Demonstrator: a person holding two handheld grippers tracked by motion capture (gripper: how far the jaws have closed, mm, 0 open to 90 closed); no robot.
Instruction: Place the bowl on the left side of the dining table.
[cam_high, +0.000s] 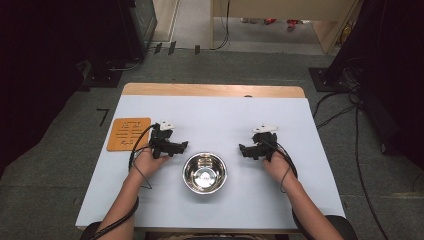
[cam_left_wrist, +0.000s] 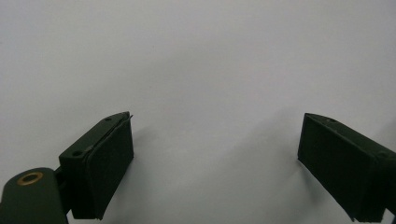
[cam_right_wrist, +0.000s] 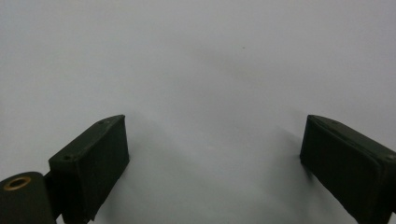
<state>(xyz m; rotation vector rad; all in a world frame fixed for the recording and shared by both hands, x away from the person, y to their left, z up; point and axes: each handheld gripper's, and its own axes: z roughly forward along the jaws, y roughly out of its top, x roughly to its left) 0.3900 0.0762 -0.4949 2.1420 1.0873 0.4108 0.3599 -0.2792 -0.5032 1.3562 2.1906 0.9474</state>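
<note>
A shiny steel bowl (cam_high: 204, 172) sits empty on the pale table cover (cam_high: 215, 120), near the front middle. My left gripper (cam_high: 167, 144) rests on the cover just left of the bowl, held in a hand. My right gripper (cam_high: 259, 146) rests to the bowl's right, a little farther off. In the left gripper view the left gripper (cam_left_wrist: 215, 163) has its jaws wide apart over bare cover, with nothing between them. The right gripper view shows the right gripper (cam_right_wrist: 215, 165) the same way, jaws spread and empty.
An orange slotted mat (cam_high: 128, 133) lies flat at the cover's left edge, close behind the left hand. The wooden table edge (cam_high: 210, 90) runs along the back. Cables (cam_high: 345, 115) lie on the floor to the right, and dark equipment stands at both sides.
</note>
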